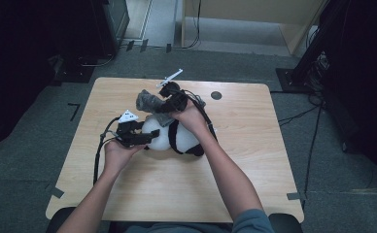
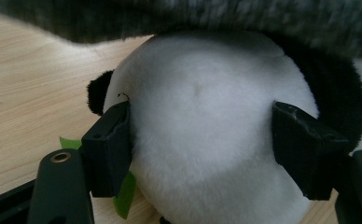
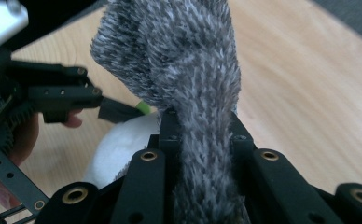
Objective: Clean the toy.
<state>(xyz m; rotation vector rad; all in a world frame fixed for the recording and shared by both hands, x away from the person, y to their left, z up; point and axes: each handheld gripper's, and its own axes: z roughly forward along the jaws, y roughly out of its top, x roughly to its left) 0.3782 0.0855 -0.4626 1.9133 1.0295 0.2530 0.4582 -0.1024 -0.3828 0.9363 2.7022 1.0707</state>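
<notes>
A black-and-white plush panda (image 1: 163, 138) lies at the middle of the wooden table (image 1: 254, 160). My left gripper (image 1: 147, 137) comes at it from the left. In the left gripper view the pads (image 2: 109, 149) press into both sides of the panda's white head (image 2: 202, 126). A small green leaf (image 2: 123, 193) pokes out under the head. My right gripper (image 1: 169, 99) hovers just behind the panda, shut on a grey fuzzy cloth (image 1: 147, 101). In the right gripper view the cloth (image 3: 184, 70) stands up from the closed jaws. It hangs across the top of the left gripper view as a grey fuzzy cloth (image 2: 216, 18).
A dark round spot (image 1: 216, 95) marks the table behind the panda. Cables trail from both grippers over the tabletop. Black stands and floor cables (image 1: 298, 116) sit to the right of the table, dark equipment at the far left.
</notes>
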